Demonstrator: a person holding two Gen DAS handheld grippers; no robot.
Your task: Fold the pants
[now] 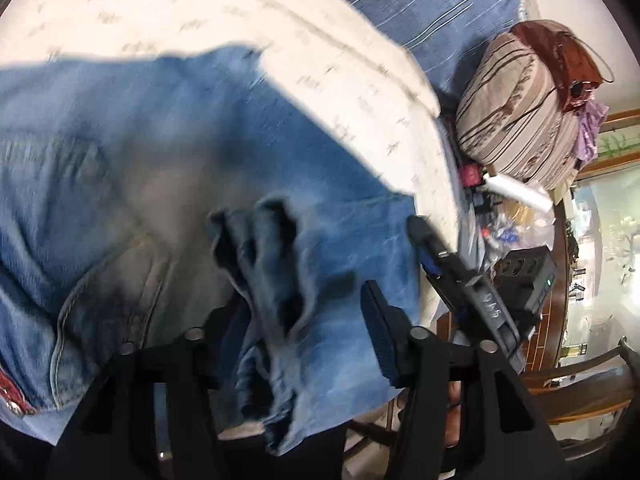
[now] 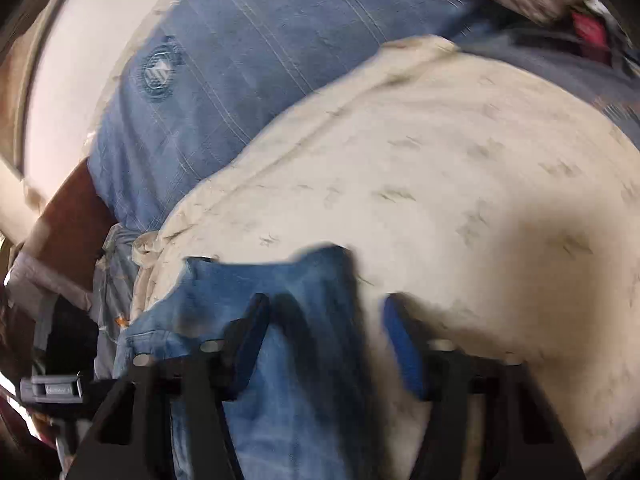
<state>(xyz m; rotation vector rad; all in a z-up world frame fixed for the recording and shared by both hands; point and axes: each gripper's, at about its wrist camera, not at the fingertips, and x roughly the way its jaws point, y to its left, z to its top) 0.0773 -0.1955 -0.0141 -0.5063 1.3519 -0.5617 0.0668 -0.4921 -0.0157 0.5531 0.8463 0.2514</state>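
Blue denim pants (image 1: 132, 168) lie spread on a cream patterned bedspread (image 1: 200, 12). My left gripper (image 1: 296, 320) is open, its jaws standing wide on either side of a bunched, frayed fold of denim (image 1: 276, 280) that rises between them. The other gripper's black finger (image 1: 448, 256) shows at the right edge of the pants. In the right wrist view my right gripper (image 2: 324, 340) is open over the pants' end (image 2: 288, 280). Its left finger (image 2: 248, 336) rests on the denim and its right finger (image 2: 400, 344) on the bedspread (image 2: 460, 168).
A blue striped blanket (image 2: 240, 60) lies behind the bedspread. A striped cushion (image 1: 524, 108) with a red-brown bag (image 1: 560, 48) sits at the far right, above cluttered small items (image 1: 516, 224) and a black box (image 1: 532, 276). Wooden chair parts (image 1: 592, 380) stand at lower right.
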